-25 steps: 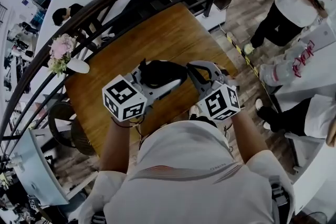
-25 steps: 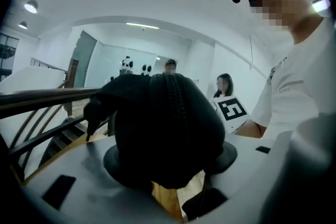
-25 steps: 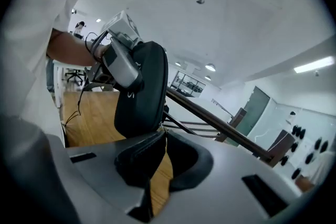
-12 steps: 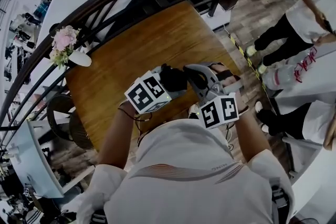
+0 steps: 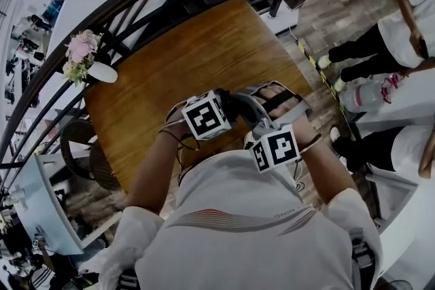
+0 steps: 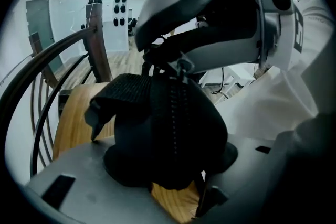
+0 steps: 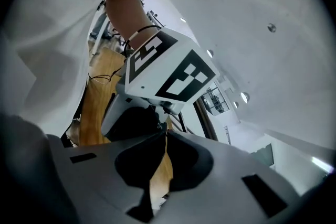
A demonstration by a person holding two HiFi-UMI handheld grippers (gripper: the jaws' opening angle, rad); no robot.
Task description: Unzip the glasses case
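Squeezing the case (image 6: pixel 168 113) in the middle of the frame, the left gripper (image 6: pixel 160 160) holds its body, which looks soft and light, while the right gripper (image 7: pixel 161 131) is pinched shut by the zip (image 6: pixel 176 97), the spot to pull.

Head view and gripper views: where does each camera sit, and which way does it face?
Head view: on the head, facing steeply down at the table; shirt and forearms show.
Left gripper view: on the left gripper, looking along jaws shut on the glasses case, toward the right gripper; shirt shows.
Right gripper view: on the right gripper, looking past shut jaws at the left gripper's cube; forearm shows.
All share the table.
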